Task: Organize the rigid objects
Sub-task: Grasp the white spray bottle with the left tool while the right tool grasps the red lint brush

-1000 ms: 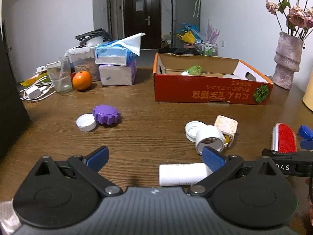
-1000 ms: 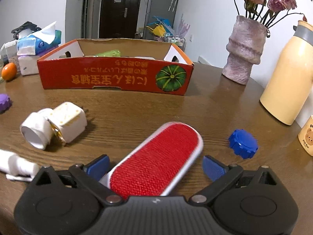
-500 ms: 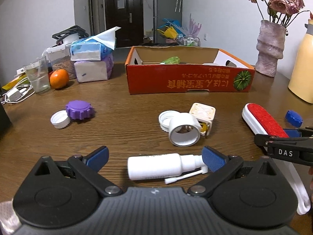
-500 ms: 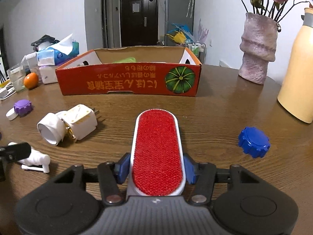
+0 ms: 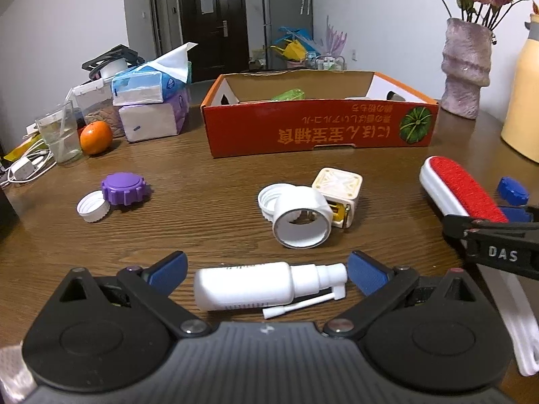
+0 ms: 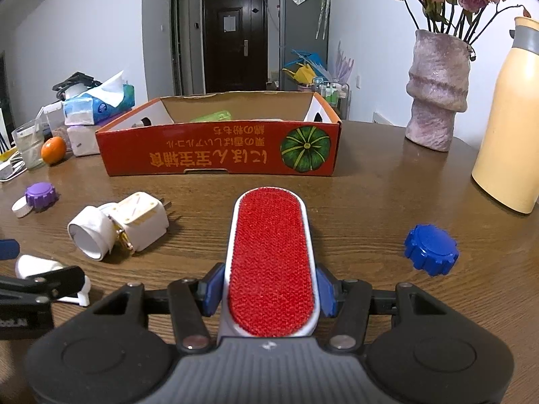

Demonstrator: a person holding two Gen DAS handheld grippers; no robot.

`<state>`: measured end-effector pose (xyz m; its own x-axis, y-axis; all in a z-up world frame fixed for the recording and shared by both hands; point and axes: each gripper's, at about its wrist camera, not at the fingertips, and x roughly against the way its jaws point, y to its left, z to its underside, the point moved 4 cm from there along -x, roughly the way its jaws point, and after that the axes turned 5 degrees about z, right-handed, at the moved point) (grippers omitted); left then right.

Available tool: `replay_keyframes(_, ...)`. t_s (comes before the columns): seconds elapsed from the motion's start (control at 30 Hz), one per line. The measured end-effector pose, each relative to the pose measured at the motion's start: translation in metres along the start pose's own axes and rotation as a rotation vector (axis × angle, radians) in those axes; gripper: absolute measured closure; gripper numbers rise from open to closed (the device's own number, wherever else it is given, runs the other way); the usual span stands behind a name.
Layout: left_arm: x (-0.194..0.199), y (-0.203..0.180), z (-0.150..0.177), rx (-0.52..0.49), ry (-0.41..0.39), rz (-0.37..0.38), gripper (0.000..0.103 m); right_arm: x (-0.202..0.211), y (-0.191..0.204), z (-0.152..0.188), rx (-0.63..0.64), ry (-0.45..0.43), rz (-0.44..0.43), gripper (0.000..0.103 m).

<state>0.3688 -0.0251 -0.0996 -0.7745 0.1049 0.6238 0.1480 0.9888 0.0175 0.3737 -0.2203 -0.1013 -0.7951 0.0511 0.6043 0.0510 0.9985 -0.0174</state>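
Wood counter [image 5: 209,175] carries the loose items, with a red cardboard box [image 5: 320,131] at the back. Left tool [image 5: 266,271] sits spread wide, fingers [image 5: 168,267] on either side of a white spray bottle [image 5: 256,286] and not touching it. The bottle lies flat on the counter between the pads, long axis crosswise to the tool, nozzle pointing toward the right finger, thin straw lying just under the nozzle. Right tool [image 6: 269,291] is clamped on a red lint brush [image 6: 271,262], pads pressed against both long edges. The brush's long axis runs straight ahead along the fingers, rounded tip pointing at the box, red face up; whether it rests on the counter or is lifted clear can't be told. A blue cap [image 6: 431,249] lies to its right, well apart. A white tape roll [image 5: 301,219] and a white plug adapter [image 5: 340,198] touch each other ahead of the left tool. A purple cap [image 5: 124,188] and a white cap [image 5: 92,206] sit far left.
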Motion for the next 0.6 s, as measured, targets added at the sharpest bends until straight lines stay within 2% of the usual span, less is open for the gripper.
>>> replay_keyframes(0.33,-0.005,-0.001,0.001,-0.008,0.005,0.011,0.000,0.004,0.001,0.000,0.000,-0.010,0.000,0.048)
replay_keyframes(0.6,-0.015,-0.003,0.003,-0.031,0.023,-0.015,0.000,0.005,0.001,0.000,-0.002,-0.012,0.001,0.048)
